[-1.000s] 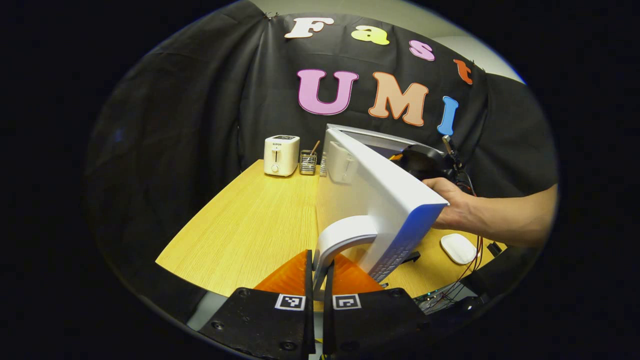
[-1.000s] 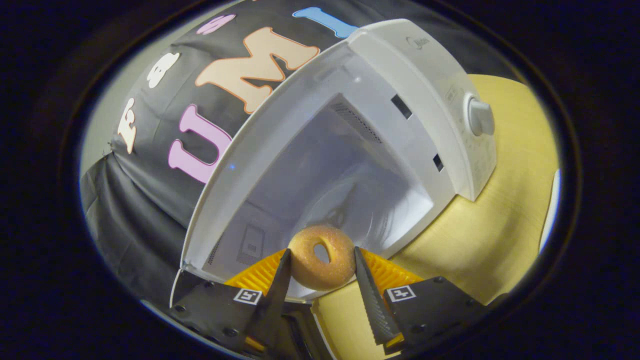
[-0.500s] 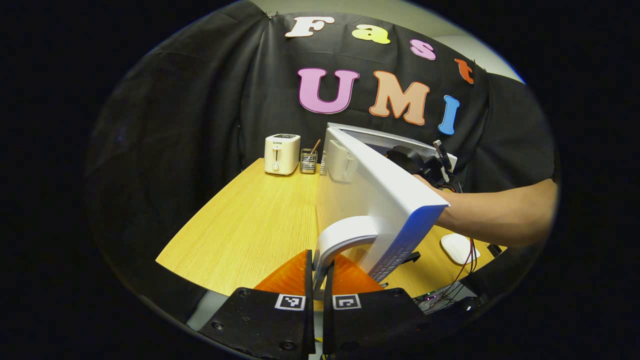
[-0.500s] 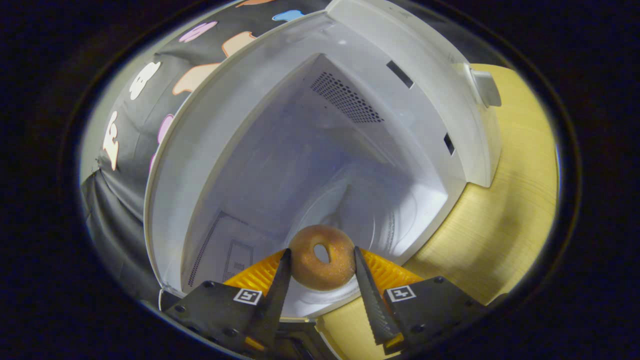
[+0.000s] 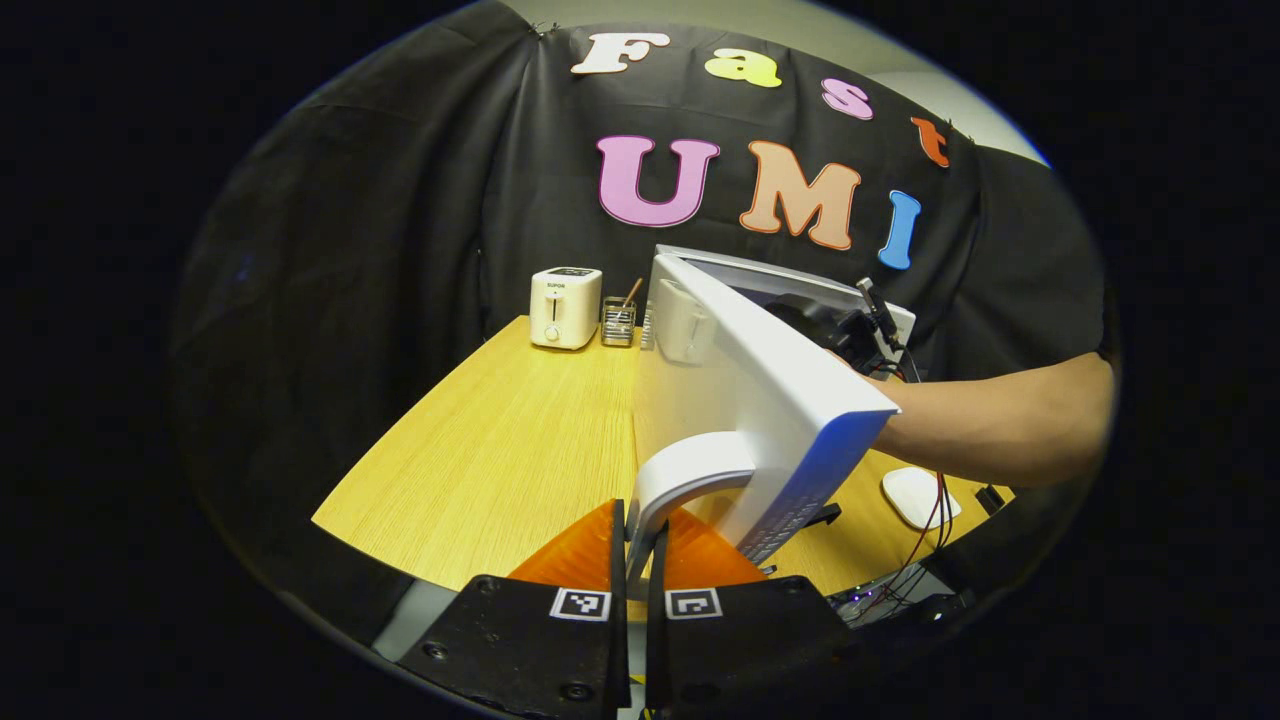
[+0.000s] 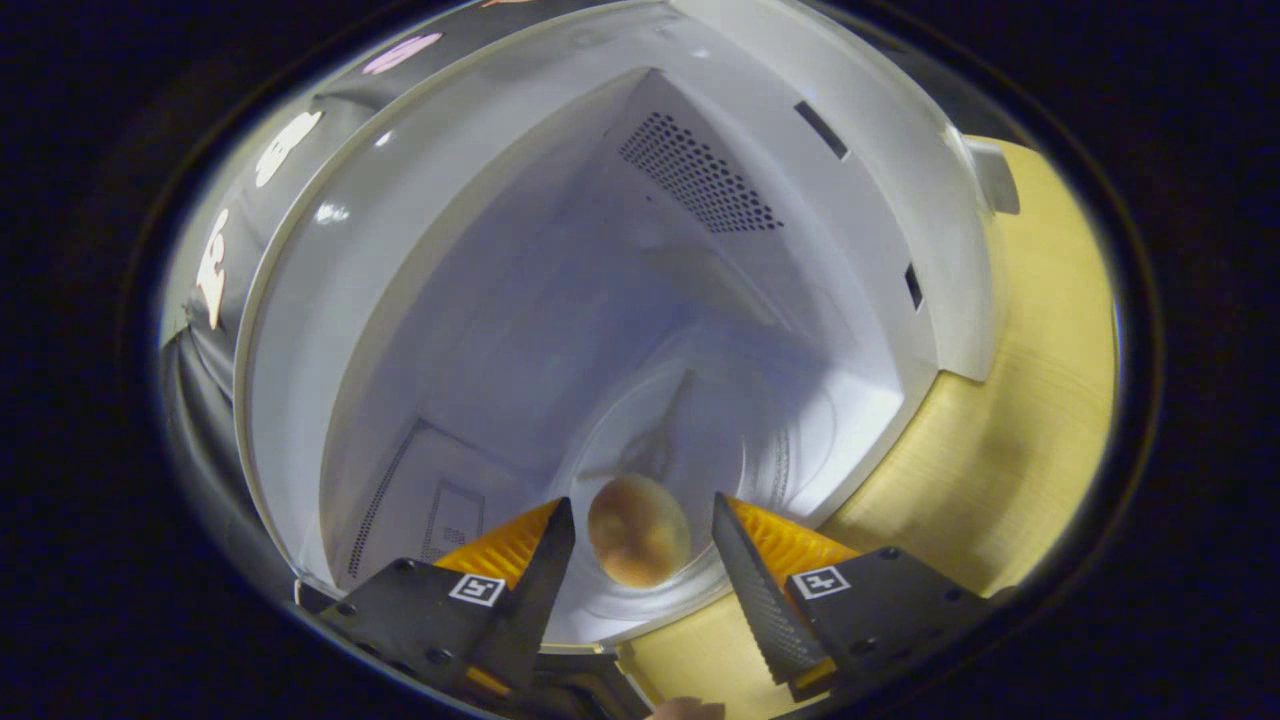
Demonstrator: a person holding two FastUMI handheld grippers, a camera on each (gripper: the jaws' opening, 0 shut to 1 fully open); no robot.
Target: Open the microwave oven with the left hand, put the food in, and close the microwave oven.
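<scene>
A pale wooden table [image 5: 500,440] stands in a booth hung with black cloth. Nearest in the left gripper view, the left claw [image 5: 636,560] is clamped on the curved white handle [image 5: 690,470] of the microwave door [image 5: 770,400], which stands swung open toward the camera. To the right of the door a person's forearm [image 5: 990,425] reaches in behind it, above a white mouse [image 5: 918,497] lying on the table. Far back on the table are a white toaster [image 5: 565,308] and, just to its right, a small glass jar [image 5: 618,323]. In the right gripper view, the right claw [image 6: 640,535] is open at the mouth of the microwave [image 6: 900,180], its fingers apart from the donut [image 6: 638,530], which sits between them, blurred, over the near edge of the round turntable [image 6: 720,440] inside the white cavity. Farther in, a perforated vent [image 6: 700,175] shows on the cavity wall.
</scene>
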